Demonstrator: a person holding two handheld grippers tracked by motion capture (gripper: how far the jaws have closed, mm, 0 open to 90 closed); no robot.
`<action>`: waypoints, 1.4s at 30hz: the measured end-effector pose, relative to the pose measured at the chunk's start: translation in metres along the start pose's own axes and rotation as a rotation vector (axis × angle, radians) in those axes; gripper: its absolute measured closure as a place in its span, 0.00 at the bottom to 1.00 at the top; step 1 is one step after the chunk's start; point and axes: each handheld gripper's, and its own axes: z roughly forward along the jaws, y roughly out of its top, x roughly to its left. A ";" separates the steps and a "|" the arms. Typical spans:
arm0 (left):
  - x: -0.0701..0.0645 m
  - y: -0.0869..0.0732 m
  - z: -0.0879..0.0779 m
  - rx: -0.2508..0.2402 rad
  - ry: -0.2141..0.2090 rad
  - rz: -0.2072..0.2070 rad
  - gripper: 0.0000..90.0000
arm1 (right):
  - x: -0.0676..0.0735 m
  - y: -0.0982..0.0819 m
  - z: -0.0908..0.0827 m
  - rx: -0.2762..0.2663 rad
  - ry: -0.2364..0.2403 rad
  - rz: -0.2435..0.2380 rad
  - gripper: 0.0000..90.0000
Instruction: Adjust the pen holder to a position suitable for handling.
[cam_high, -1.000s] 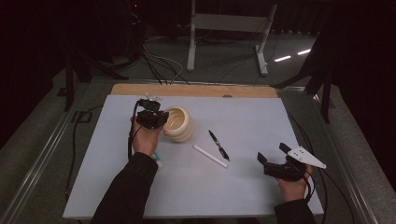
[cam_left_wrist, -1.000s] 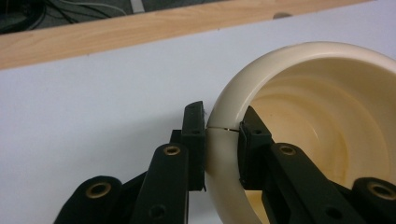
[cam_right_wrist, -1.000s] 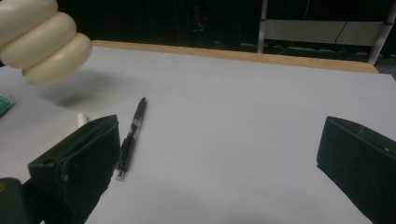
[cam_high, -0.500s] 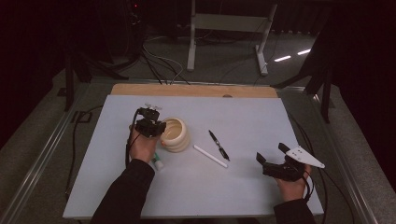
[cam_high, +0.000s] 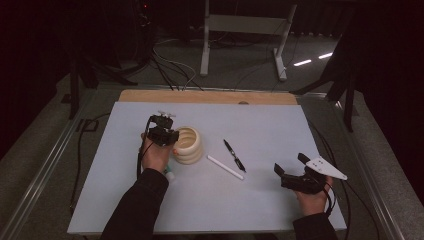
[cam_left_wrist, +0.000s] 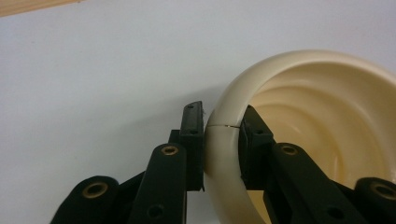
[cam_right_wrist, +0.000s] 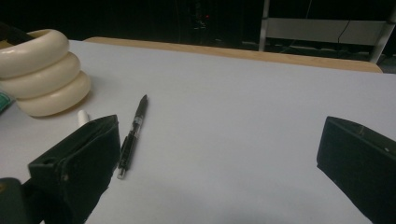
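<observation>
The left gripper (cam_high: 167, 136) is clamped on the rim of the cream holder (cam_high: 187, 145): in the left gripper view one jaw sits outside the rim and the other inside it, both pressing the wall of the holder (cam_left_wrist: 299, 121). The holder, a ribbed pot of three stacked rings, stands on the tabletop (cam_high: 265, 120) left of the middle, well away from every edge. A small white thing with a green and orange part (cam_high: 170, 175) lies by the left wrist, too hidden to identify.

Just right of the holder lie a white pen (cam_high: 225, 167) and a black pen (cam_high: 234, 155), close together and slanting toward the near right corner. In the right gripper view the black pen (cam_right_wrist: 133, 135) points away, with the holder (cam_right_wrist: 44, 72) beyond it at the left.

The right gripper (cam_high: 295, 170) hovers near the near right corner, its jaws wide apart with nothing between them. Bare tabletop lies between it and the pens.

The far half of the tabletop is bare up to the wooden strip (cam_high: 205, 96) along the far edge, and the left side is bare to the left edge.
</observation>
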 end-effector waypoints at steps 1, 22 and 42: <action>0.000 0.001 0.001 -0.002 -0.004 -0.004 0.84 | 0.000 0.000 0.000 0.000 0.001 0.000 0.00; 0.007 0.003 0.000 -0.113 -0.117 -0.044 0.26 | 0.000 0.000 0.000 0.002 -0.002 0.002 0.00; 0.021 -0.012 -0.039 -0.370 -0.164 0.032 0.00 | 0.001 0.000 0.000 0.003 -0.002 0.002 0.00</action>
